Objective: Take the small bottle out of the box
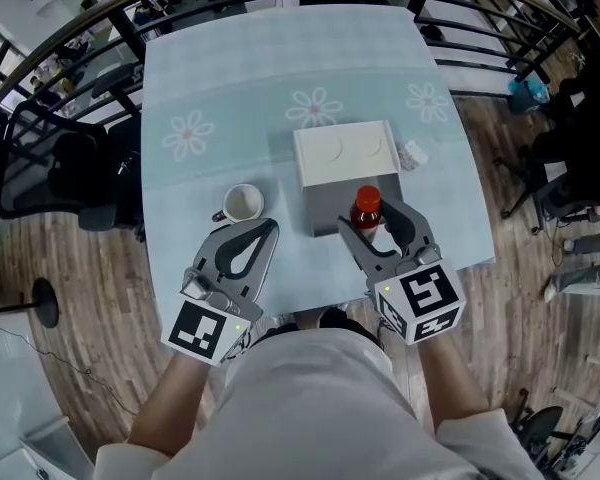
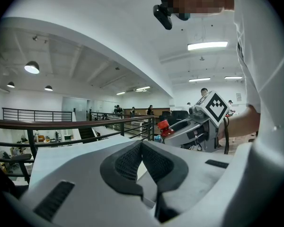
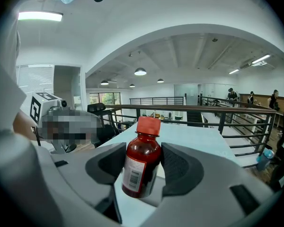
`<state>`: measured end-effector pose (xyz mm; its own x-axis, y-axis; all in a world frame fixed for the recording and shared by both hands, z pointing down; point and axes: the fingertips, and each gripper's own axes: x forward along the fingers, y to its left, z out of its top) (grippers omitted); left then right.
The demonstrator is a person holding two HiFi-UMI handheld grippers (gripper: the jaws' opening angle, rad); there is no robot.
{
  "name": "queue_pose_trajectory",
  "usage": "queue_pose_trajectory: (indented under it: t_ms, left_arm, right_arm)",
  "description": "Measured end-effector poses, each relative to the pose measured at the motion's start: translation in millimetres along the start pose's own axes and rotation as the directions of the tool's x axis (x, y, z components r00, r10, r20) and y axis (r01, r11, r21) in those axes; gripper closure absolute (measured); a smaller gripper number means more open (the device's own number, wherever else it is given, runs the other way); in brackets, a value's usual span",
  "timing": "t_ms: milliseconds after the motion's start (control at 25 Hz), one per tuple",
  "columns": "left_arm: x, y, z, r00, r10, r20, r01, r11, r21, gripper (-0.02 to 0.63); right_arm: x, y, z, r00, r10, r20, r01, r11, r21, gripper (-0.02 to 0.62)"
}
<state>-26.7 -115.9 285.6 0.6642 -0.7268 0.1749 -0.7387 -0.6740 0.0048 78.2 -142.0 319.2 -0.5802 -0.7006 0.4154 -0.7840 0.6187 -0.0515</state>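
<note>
While in the right claw (image 1: 370, 216), one bottle (image 1: 366, 206); one box (image 1: 325, 211), one cup (image 1: 228, 205).

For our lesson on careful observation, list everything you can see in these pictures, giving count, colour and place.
table: one, pale blue cloth with white flowers, centre
box: one, white top and grey side, middle of the table
small bottle: one, red with a red cap, at the box's near side
mug: one, white, left of the box
crumpled scrap: one, whitish, right of the box; too small to identify
office chair: one, black, left of the table
railing: one, dark, beyond the table
left claw: one, grey, shut and empty, near the mug
right claw: one, grey, shut on the small bottle
</note>
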Motion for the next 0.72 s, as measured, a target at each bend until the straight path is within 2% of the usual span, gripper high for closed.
queue_pose_trajectory:
  t_ms: [720]
  left_arm:
    - [8.6, -4.3, -3.9, 1.0, -0.003, -0.003, 0.003, 1.0, -0.006, 0.586]
  right_arm:
    - [-4.8, -3.9, -1.6, 1.0, -0.002, 0.008, 0.002, 1.0, -0.006, 0.35]
